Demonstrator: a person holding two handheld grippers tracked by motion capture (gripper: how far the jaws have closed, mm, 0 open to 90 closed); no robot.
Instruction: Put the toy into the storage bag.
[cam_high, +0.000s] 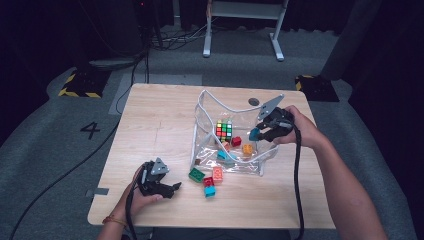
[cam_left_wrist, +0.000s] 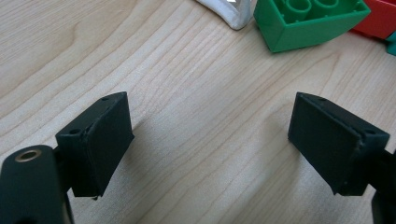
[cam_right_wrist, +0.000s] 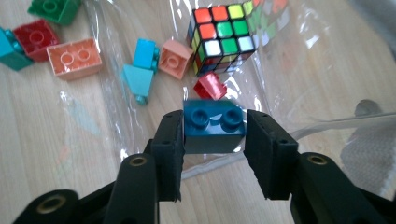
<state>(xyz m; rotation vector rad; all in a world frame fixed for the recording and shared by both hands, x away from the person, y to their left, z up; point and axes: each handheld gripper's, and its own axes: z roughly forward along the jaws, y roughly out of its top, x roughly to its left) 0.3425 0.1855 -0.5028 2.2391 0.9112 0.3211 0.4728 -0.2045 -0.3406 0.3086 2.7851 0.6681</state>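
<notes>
Your right gripper (cam_right_wrist: 214, 135) squeezes a blue brick (cam_right_wrist: 214, 128) above the clear bag (cam_high: 207, 107). The cube (cam_high: 224, 130) and some bricks are already inside. Your left gripper (cam_left_wrist: 210, 140) is wide open, holding nothing. About 4 bricks wait on the table (cam_high: 150, 125) near the bag.

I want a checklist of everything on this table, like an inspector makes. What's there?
Surface: wooden table, bare on the left.
Job's things: clear plastic bag lying open; puzzle cube and small blocks inside; green block, orange block, red block and teal block by its mouth.
Clutter: nothing seen.
Grippers: left gripper open over bare wood; right gripper shut on a blue block above the bag.
Cables: one trails from each gripper; more on the floor.
Surroundings: grey carpet, white frame legs, floor number 4.
</notes>
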